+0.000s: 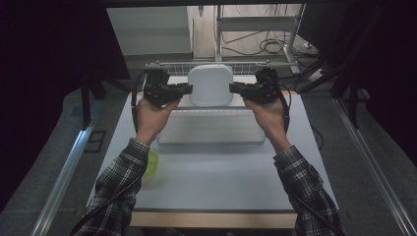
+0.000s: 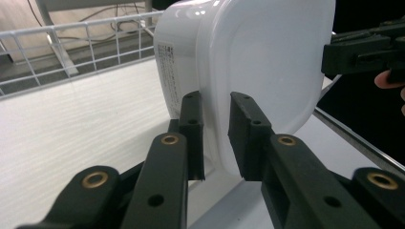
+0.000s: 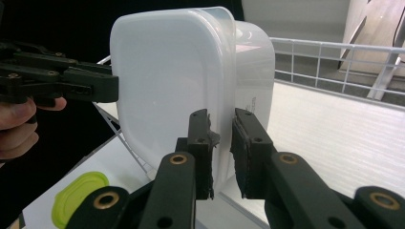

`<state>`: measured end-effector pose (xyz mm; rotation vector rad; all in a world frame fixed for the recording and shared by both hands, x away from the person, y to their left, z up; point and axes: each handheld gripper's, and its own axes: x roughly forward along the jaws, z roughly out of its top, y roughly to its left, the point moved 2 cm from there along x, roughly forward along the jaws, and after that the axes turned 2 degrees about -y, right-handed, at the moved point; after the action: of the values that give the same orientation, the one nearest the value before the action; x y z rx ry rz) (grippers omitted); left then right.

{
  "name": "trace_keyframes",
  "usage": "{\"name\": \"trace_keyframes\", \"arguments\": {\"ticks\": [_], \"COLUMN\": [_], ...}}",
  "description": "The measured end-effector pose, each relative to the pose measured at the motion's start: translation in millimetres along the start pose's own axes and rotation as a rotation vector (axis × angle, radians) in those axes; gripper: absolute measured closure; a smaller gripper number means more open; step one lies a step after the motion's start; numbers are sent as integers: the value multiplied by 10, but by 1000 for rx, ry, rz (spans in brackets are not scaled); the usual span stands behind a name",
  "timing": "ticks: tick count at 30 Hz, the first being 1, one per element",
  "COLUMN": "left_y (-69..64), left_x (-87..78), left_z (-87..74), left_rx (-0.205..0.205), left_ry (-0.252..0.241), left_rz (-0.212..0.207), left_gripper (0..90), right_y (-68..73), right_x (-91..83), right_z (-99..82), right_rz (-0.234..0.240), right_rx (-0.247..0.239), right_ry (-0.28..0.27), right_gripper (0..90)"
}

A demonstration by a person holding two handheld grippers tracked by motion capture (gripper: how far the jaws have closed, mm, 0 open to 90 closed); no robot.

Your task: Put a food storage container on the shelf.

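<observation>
A white lidded container (image 1: 210,84) hangs above the back of the table, tipped so its flat lid faces the high camera. My left gripper (image 1: 191,89) grips it from the left and my right gripper (image 1: 230,88) from the right. In the left gripper view the jaws (image 2: 215,102) are shut on the lid rim of the container (image 2: 267,57). The right gripper view has its jaws (image 3: 220,117) pinching the opposite rim of the container (image 3: 162,71). Each view also catches the other gripper at the far side of the box.
A white tray (image 1: 211,127) lies on the table just below the container, with a wire rack rail (image 1: 162,66) behind it. A yellow-green lid (image 1: 151,164) rests near the left sleeve and appears again (image 3: 79,195). Dark drapes flank the table.
</observation>
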<state>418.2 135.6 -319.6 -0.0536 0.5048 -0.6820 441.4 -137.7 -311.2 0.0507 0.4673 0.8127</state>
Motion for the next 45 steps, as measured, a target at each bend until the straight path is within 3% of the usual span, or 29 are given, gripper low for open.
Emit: {"name": "trace_keyframes", "arguments": {"ticks": [11,21,30,35,45], "left_y": [-32,56,116,131,173], "left_x": [55,135,198,257,312], "left_z": [20,35,49,57,100], "left_rx": [57,29,24,40,15], "left_ry": [-42,-73,-65,-48,-51], "left_rz": [29,20,5,26,15], "left_gripper": [679,656,590,561,546], "right_y": [-44,-40,-63,-74,-131], "right_x": [63,140,221,232,264], "right_z": [5,47,43,50,89], "right_rz": [-5,-39,-60,-61,-102], "right_rx": [20,-6,-8,-1,-4], "right_ry": [-3,-9,-7,-9,-23], "right_gripper": [731,689,625,596,588]}}
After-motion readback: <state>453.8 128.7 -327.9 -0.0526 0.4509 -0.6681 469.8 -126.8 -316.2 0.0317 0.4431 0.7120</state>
